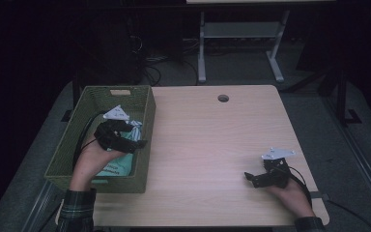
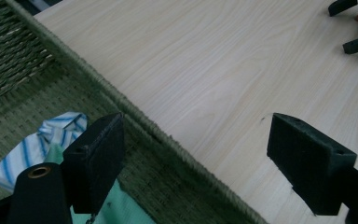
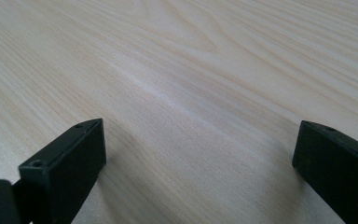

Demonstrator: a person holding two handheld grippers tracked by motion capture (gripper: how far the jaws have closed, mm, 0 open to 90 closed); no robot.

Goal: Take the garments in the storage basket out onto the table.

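The left gripper is hanging over the right wall of the basket at the left of the high view, its jaws wide open and holding nothing. In the left gripper view, the striped cloth is lying down in the basket at the lower left, below and left of the jaws. The right gripper is resting on the bench at the lower right, jaws wide open and empty, far from the cloth, so the left one is much nearer.

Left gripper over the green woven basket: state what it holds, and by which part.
Nothing. The left gripper is open, its black jaws wide apart with the green woven basket's rim and bare table between them. The blue-striped white cloth lies unheld in the basket.
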